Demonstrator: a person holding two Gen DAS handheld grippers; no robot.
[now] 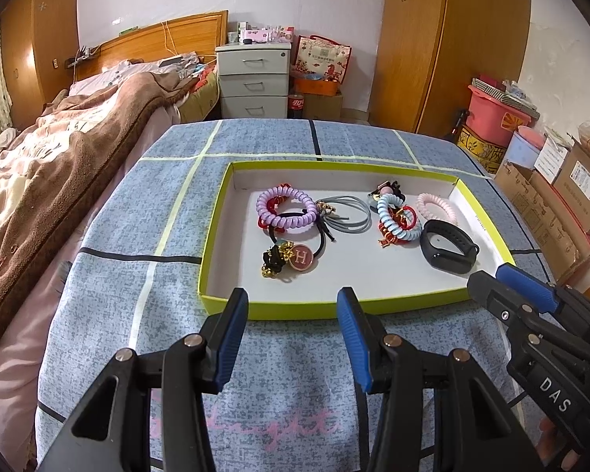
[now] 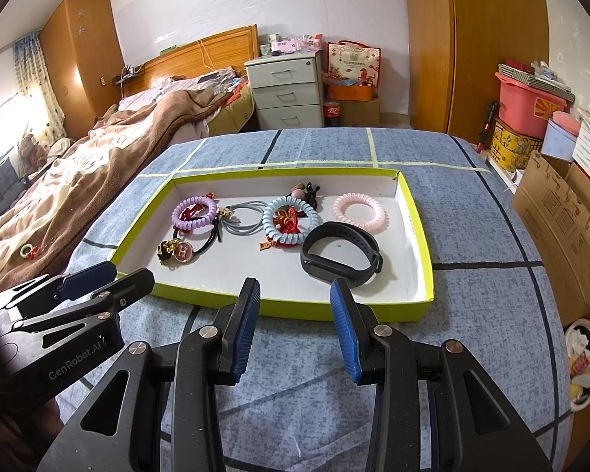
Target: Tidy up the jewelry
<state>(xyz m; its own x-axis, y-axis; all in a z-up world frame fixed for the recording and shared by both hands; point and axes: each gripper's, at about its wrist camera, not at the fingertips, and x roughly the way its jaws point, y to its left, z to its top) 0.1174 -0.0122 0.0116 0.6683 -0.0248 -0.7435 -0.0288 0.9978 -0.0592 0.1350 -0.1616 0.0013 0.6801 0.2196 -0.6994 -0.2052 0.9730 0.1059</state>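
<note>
A shallow box with a lime-green rim (image 1: 326, 308) (image 2: 295, 310) lies on the blue checked cloth. In it lie a purple coil band (image 1: 286, 207) (image 2: 194, 212), a grey cord band (image 1: 346, 212) (image 2: 244, 216), a blue coil band (image 1: 397, 218) (image 2: 291, 218), a pink coil band (image 1: 436, 206) (image 2: 358, 211), a black wristband (image 1: 448, 249) (image 2: 340, 257) and a black hair tie with a round "H" charm (image 1: 302, 257) (image 2: 183, 252). My left gripper (image 1: 293, 306) is open and empty just before the box's near rim. My right gripper (image 2: 295, 297) is open and empty at the near rim, close to the wristband.
A bed with a brown blanket (image 1: 59, 165) runs along the left. A small ring with a red trinket (image 2: 27, 251) lies on the blanket. Cardboard boxes (image 2: 562, 220) stand to the right. A bowl (image 2: 582, 362) sits low at the right. White drawers (image 1: 253, 82) stand at the back.
</note>
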